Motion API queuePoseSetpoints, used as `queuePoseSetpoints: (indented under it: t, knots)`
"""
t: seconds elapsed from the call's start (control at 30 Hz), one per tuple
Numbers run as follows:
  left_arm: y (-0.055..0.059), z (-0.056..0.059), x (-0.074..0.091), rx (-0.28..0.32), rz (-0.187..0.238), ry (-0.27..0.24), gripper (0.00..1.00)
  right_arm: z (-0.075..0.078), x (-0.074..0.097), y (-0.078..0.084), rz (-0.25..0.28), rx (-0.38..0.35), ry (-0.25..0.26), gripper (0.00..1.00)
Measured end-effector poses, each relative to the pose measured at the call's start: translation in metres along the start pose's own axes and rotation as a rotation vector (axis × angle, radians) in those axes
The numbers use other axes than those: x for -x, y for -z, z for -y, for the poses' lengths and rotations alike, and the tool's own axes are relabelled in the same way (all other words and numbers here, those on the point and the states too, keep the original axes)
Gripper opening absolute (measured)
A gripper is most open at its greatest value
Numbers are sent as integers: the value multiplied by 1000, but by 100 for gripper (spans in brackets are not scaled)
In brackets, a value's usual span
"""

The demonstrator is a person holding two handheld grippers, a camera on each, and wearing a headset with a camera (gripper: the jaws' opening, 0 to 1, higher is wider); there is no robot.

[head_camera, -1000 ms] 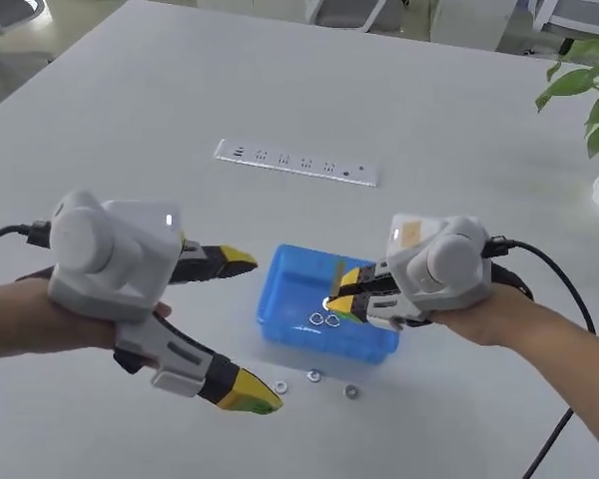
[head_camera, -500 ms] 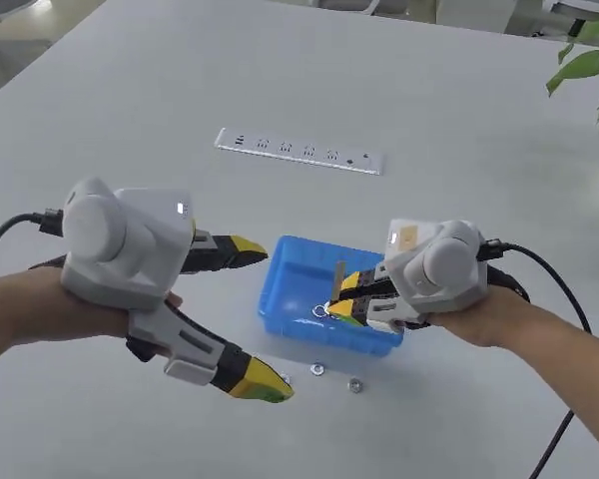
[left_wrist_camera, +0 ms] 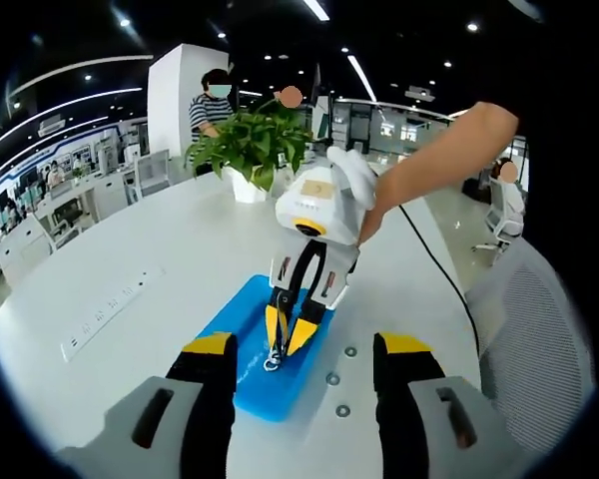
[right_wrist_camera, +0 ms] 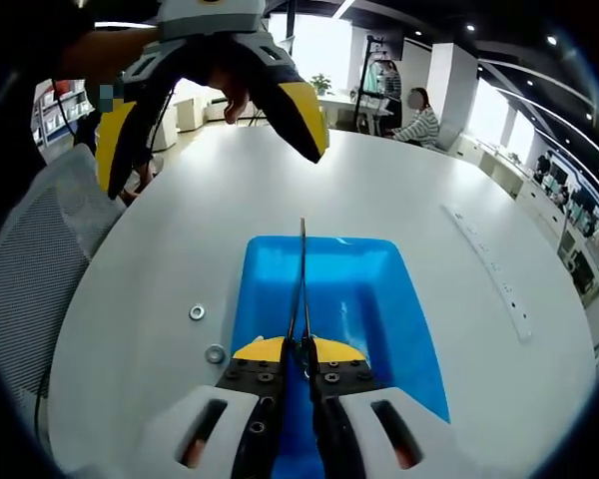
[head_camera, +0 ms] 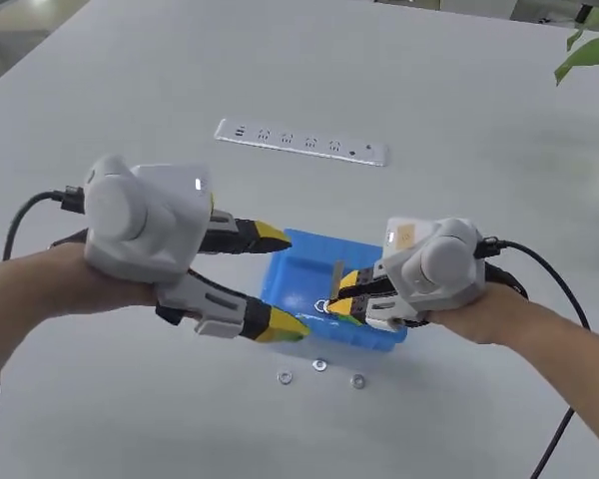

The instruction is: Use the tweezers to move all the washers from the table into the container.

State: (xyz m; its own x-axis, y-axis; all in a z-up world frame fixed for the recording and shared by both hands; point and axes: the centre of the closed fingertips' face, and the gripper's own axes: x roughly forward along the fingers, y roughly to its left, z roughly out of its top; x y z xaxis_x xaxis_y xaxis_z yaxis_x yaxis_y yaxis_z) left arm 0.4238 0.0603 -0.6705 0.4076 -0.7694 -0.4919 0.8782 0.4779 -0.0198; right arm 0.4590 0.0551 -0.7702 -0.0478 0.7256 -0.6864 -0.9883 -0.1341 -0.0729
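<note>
Right tool (head_camera: 341, 299): jaws clamped on tweezers (right_wrist_camera: 301, 284), whose long axis runs along the blue container's (right_wrist_camera: 379, 299) length, tips pointing left above its floor. Left tool (head_camera: 282, 281): jaws wide apart, empty. Three washers (head_camera: 320, 365): on desk (head_camera: 429, 120), just near of container.

No text, brand or number can be read. A small orange label (head_camera: 406, 237) sits on the housing of the right tool (head_camera: 331, 302), its print too small to make out. The white power strip (head_camera: 301, 143) on the table (head_camera: 479, 120) carries dark marks, too blurred to read.
</note>
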Motion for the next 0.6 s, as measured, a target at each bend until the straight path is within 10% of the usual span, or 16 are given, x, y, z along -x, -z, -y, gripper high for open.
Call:
queuePoseSetpoints:
  t: [0.3, 0.6]
  knots:
    - [-3, -16, -18, -73, -25, -1, 27, 1, -1, 1, 5, 7, -8, 9]
    - [-7, -17, -38, -125, -53, 52, 17, 1, -1, 1, 8, 10, -13, 9]
